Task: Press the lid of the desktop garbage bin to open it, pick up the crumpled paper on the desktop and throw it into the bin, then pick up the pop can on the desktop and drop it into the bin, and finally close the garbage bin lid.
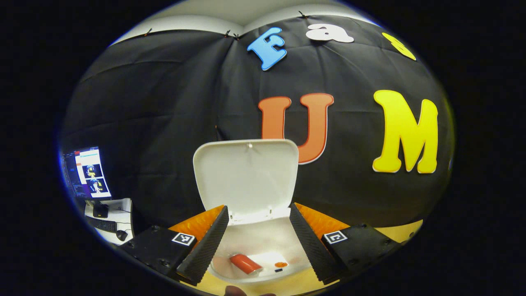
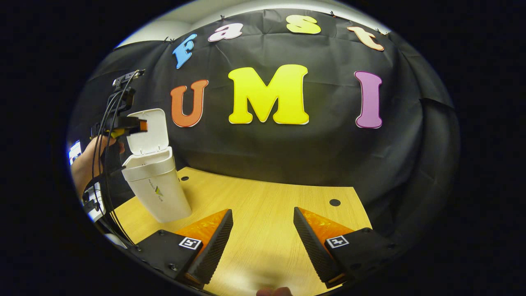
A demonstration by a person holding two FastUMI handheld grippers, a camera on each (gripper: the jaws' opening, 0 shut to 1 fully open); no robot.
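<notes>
The white desktop bin stands right below my left gripper, its lid swung up and open. Inside, at the bottom, lies the red pop can on its side. My left gripper is open, with the bin's mouth showing between its fingers. In the right gripper view the same bin stands at the left on the wooden table, lid raised, and the left gripper hovers over it, held by a hand. My right gripper is open above bare table.
A monitor, keyboard and mouse sit on a side desk at far left in the left gripper view. The black cloth wall stands behind the table. Round holes mark the tabletop near its back edge.
</notes>
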